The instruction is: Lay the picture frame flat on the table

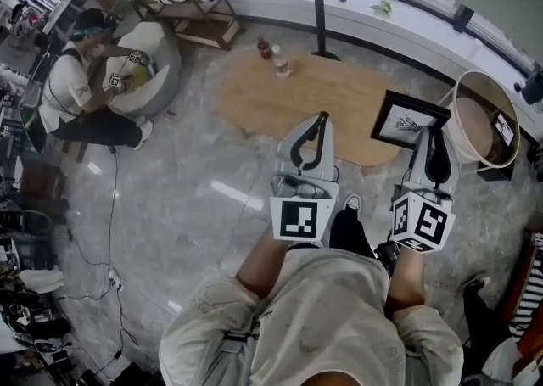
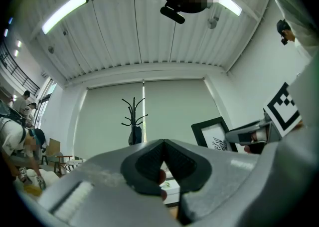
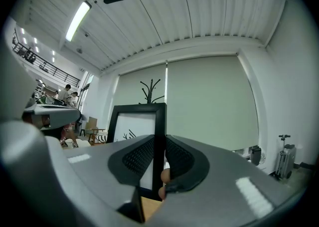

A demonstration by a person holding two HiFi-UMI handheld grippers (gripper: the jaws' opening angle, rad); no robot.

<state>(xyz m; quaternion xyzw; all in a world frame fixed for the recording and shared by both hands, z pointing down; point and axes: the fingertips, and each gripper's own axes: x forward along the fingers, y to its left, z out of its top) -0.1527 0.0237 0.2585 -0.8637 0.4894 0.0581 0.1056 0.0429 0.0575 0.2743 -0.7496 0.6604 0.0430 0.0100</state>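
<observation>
The right gripper's (image 3: 158, 158) jaws pinch the right edge of the picture frame (image 1: 407, 121), upright at the right end of the oval wooden table (image 1: 280, 100). The left gripper's (image 2: 163, 157) jaws are pressed together, empty. Glossy grey floor (image 1: 170, 198) surrounds; a coat stand (image 2: 133, 116) fronts pale blinds.
</observation>
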